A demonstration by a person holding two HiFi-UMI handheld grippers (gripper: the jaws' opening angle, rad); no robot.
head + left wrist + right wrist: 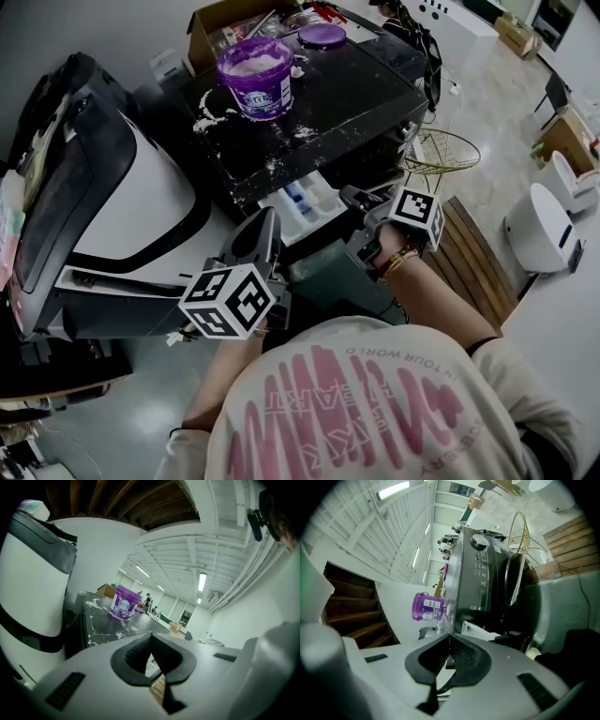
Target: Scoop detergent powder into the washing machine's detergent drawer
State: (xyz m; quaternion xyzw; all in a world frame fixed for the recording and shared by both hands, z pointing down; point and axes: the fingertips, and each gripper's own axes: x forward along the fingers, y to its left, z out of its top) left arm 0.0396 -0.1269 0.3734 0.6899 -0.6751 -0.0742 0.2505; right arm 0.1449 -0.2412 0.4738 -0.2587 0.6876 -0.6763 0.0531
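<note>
Nearest, low in the head view: white shirt with pink print (375, 412), forearms reaching up-frame. Just above, left of centre, the left gripper (265, 217) ahead of its marker cube; right of centre, the right gripper (352, 197) with its own cube. Between the two tips, pulled out of the black washing machine (319, 122): white detergent drawer (305, 202) with a blue insert. Contact with either gripper not clear from this angle.

Settled only in the gripper views: left gripper (151, 637) with jaws pressed together, nothing between the ribbed pads (136, 651); right gripper (450, 637) likewise closed and empty.

Further up the head view, on the powder-strewn top of the machine, upper centre-left: open purple plastic tub of white detergent powder (256, 75), well apart from both grippers. Beside it a round purple lid (322, 36), beyond that a brown cardboard box (211, 19). Powder inside the tub and the lid seen from the head only.

From the left gripper view: the tub (124, 603) side-on, label visible, no drawer in sight; white-and-black rounded appliance (28, 588) filling the left edge.

From the right gripper view, rolled sideways: the machine's front with round knob (479, 541) and door, the drawer (480, 630) jutting out, the tub (426, 606) at centre-left, a gold wire basket (519, 527) at upper right.
</note>
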